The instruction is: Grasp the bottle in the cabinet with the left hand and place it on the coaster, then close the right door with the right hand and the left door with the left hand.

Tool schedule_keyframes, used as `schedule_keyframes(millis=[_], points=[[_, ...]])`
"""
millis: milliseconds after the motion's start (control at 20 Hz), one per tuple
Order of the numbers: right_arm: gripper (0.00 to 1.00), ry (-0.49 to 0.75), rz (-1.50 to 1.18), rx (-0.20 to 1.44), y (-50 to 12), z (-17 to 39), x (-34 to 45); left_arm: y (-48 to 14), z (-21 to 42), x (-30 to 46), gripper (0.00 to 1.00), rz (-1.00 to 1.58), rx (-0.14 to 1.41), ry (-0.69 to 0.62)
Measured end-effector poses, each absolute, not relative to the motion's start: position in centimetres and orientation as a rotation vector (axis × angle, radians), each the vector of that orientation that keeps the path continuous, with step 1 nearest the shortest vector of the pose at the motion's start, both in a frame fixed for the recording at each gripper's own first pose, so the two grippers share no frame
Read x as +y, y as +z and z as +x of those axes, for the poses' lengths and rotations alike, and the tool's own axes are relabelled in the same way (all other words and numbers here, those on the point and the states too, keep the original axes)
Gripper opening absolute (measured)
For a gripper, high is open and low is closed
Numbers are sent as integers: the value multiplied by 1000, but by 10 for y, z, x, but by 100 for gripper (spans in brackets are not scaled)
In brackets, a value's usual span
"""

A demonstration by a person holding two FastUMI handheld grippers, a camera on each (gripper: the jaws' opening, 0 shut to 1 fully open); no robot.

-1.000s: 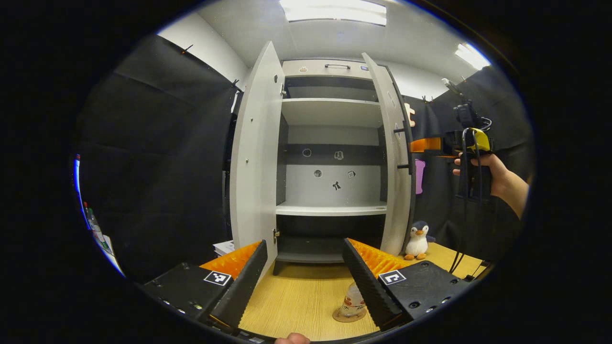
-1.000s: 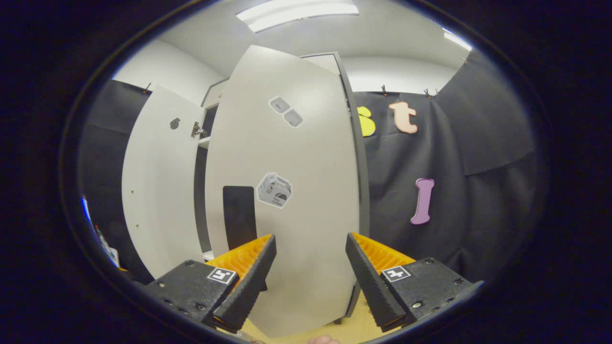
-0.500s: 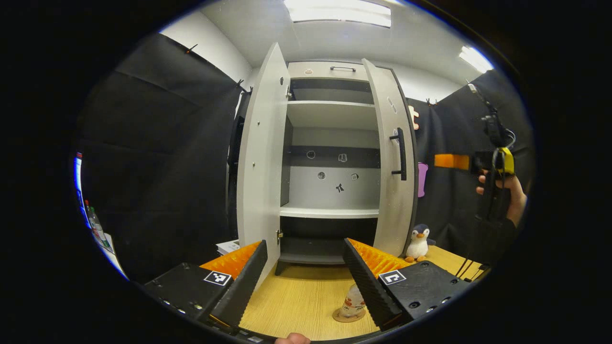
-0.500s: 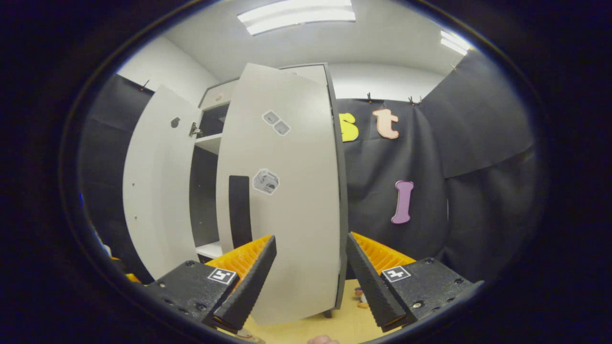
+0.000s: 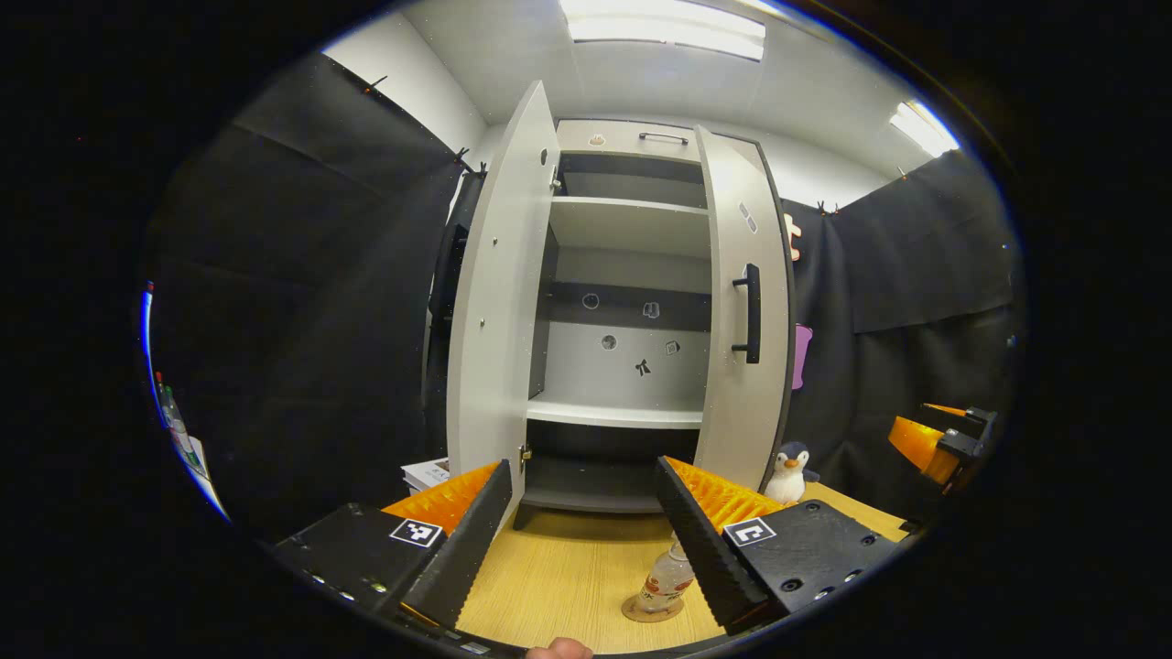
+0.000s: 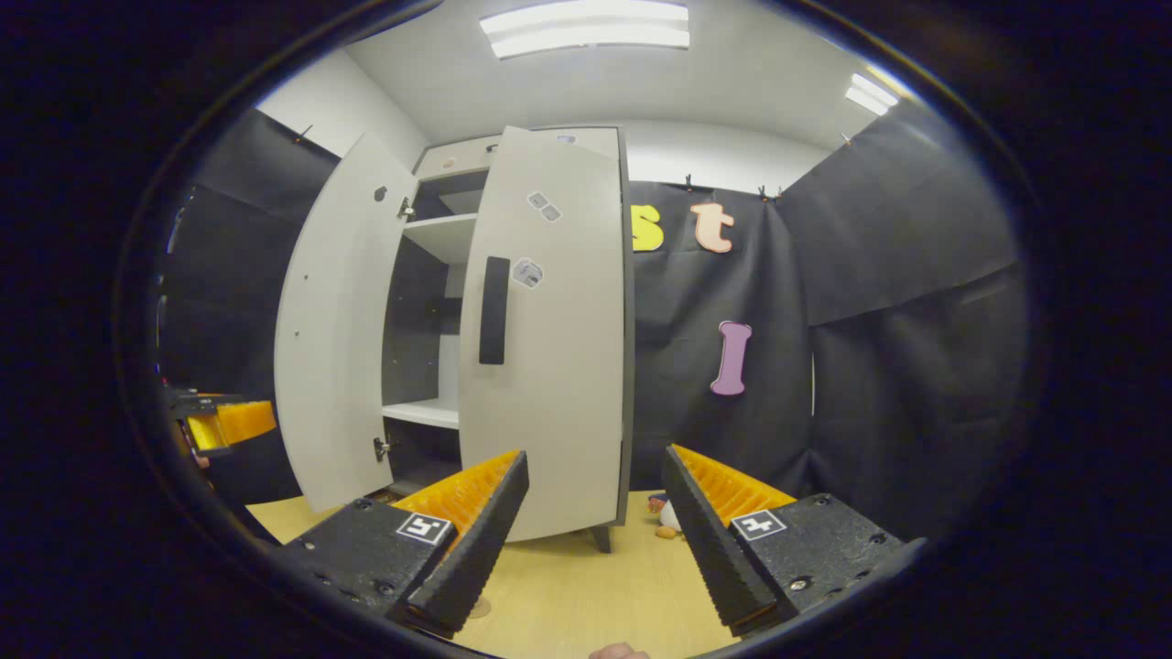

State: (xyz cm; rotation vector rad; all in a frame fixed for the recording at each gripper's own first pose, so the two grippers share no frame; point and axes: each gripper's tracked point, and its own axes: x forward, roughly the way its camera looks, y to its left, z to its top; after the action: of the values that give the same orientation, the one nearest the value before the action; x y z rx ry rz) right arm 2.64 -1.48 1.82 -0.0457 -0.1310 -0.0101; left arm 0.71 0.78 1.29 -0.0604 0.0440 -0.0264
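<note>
Since a second earlier the right door [image 5: 746, 311] had swung most of the way shut and the right claw [image 6: 593, 531] had backed off, jaws spread and empty. The bottle [image 5: 667, 578] stood on the coaster [image 5: 648, 610] on the worktop [image 5: 568, 572]; the left door [image 5: 494, 302] stood wide open, awaiting the left claw [image 5: 582, 535], which was agape and held nothing

cabinet [image 5: 632, 366]: at the back of the table [image 5: 568, 577]
left door [image 5: 494, 293]: wide open
right door [image 5: 746, 320]: partly closed, handle [image 5: 751, 314] facing out
bottle [image 5: 667, 578]: on the coaster [image 5: 652, 610], in front of the cabinet
penguin [image 5: 789, 473]: on the table, just right of the right door
</note>
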Motion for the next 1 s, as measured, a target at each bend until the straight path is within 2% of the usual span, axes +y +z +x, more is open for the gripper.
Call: schedule_keyframes(millis=[250,350,400,450,600,650,700,750,800,850,950,1000], points=[[96,37,44,-43,-31,6,1,26,7,20,94,-144,33,-28],[96,47,70,4,-49,4,5,45,11,34,95,-213,4,-34],[96,62,70,15,-51,4,8,57,15,49,99,-228,-15,-29],[96,78,66,24,-53,5,12,67,22,73,94,-225,-38,7],[93,87,43,27,-52,3,8,84,46,159,95,-196,-71,152],[96,93,40,21,-48,2,9,86,57,182,95,-191,-74,183],[96,102,40,14,-44,1,11,87,70,200,99,-190,-76,211],[93,105,39,8,-41,1,12,87,84,214,95,-195,-76,239],[93,103,38,1,-38,1,11,87,98,224,95,-202,-76,256],[99,96,37,-9,-33,1,10,87,110,231,95,-212,-68,263],[93,77,37,-30,-25,4,6,86,137,242,95,-230,-54,263],[93,70,38,-37,-23,5,5,84,148,245,95,-234,-43,261]])
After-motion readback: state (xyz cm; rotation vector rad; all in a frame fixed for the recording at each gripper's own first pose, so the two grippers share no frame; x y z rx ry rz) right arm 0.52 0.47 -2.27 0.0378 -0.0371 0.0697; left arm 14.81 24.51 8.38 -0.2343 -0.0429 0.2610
